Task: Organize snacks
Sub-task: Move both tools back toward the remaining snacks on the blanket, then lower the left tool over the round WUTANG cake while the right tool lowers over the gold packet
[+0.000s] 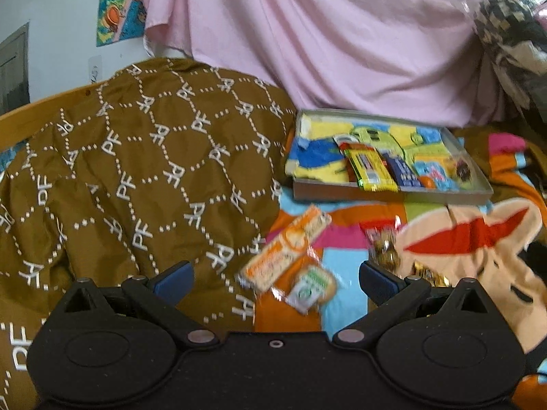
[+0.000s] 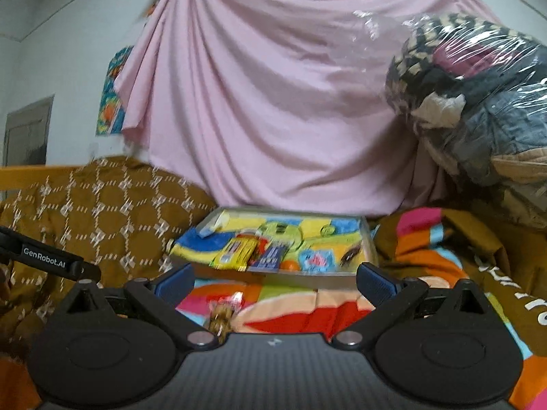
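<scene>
Left wrist view: the left gripper gapes wide and empty above a long orange-and-white snack packet lying on the colourful blanket, its long axis slanting up-right toward the shallow grey tray; its print is blurred.

Right wrist view: the right gripper is spread wide, empty, facing the tray; a gold-wrapped sweets packet is half hidden below.
</scene>
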Demonstrator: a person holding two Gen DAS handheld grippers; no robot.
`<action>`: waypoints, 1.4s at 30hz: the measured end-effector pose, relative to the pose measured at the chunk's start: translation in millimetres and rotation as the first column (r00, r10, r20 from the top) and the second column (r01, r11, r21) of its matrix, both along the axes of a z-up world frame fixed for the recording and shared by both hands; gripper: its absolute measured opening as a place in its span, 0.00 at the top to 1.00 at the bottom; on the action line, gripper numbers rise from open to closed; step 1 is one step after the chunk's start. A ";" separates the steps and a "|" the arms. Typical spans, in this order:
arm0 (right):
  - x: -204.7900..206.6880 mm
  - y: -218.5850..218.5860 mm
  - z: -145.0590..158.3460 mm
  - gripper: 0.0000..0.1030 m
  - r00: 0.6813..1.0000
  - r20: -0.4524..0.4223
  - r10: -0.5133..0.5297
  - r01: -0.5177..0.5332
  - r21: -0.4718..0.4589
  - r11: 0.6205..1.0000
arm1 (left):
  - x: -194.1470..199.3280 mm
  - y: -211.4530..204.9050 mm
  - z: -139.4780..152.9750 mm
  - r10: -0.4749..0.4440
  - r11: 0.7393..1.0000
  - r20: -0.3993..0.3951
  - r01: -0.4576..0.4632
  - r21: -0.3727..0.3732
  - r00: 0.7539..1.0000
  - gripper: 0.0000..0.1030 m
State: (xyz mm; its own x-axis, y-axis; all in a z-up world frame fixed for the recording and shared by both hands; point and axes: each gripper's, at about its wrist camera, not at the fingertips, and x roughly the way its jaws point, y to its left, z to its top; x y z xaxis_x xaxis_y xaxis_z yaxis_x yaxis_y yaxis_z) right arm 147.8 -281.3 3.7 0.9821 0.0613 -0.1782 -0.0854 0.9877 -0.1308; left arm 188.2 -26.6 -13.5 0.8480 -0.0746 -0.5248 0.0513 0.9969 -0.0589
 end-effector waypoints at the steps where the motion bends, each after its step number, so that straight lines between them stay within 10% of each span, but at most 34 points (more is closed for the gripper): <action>1: 0.7 1.9 -2.1 0.00 1.000 -0.026 0.010 -0.010 -0.009 1.000 | -1.5 0.1 -2.8 -0.011 1.000 -0.008 0.011 0.004 1.000 0.01; 16: 22.4 30.2 -36.9 0.00 0.955 -0.295 0.032 -0.083 -0.161 0.983 | -3.2 9.0 -40.0 -0.113 0.993 -0.132 0.116 0.018 0.985 0.01; 42: 64.7 44.0 -66.8 0.00 0.887 -0.456 0.080 -0.224 -0.270 0.936 | 48.6 -2.7 -65.7 -0.190 0.982 -0.186 0.183 -0.055 0.964 0.01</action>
